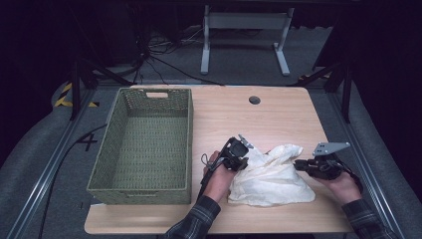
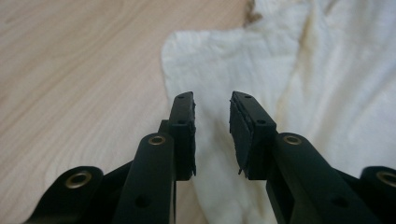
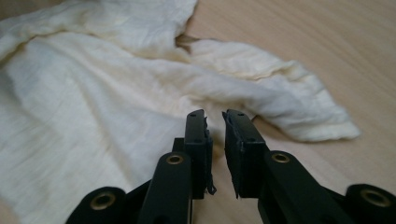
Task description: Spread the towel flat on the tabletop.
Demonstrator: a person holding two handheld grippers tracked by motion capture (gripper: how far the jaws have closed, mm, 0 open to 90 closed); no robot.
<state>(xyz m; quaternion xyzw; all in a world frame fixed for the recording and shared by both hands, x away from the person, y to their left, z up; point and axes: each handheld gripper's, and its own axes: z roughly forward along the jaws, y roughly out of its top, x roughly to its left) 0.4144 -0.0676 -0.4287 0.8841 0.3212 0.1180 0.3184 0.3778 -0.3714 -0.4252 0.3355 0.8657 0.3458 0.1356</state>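
A crumpled cream cloth [image 1: 271,177] lies on the wooden table [image 1: 268,117], near its front right part. My left gripper [image 1: 245,160] sits at the cloth's left edge, held in a hand with a plaid sleeve. In the left gripper view its jaws [image 2: 212,100] stand apart over the cloth [image 2: 303,84] with nothing between the pads. At the cloth's right edge my right gripper [image 1: 297,164] points left toward it. The right gripper view shows a narrow empty gap [image 3: 214,116] just above a fold of the cloth [image 3: 93,93].
A green woven basket [image 1: 139,191] with nothing in it takes up the table's left half. A round cable hole [image 1: 255,100] sits near the far edge. Bare wood stretches behind the cloth. Beyond the table are a white desk frame [image 1: 244,22] and floor cables.
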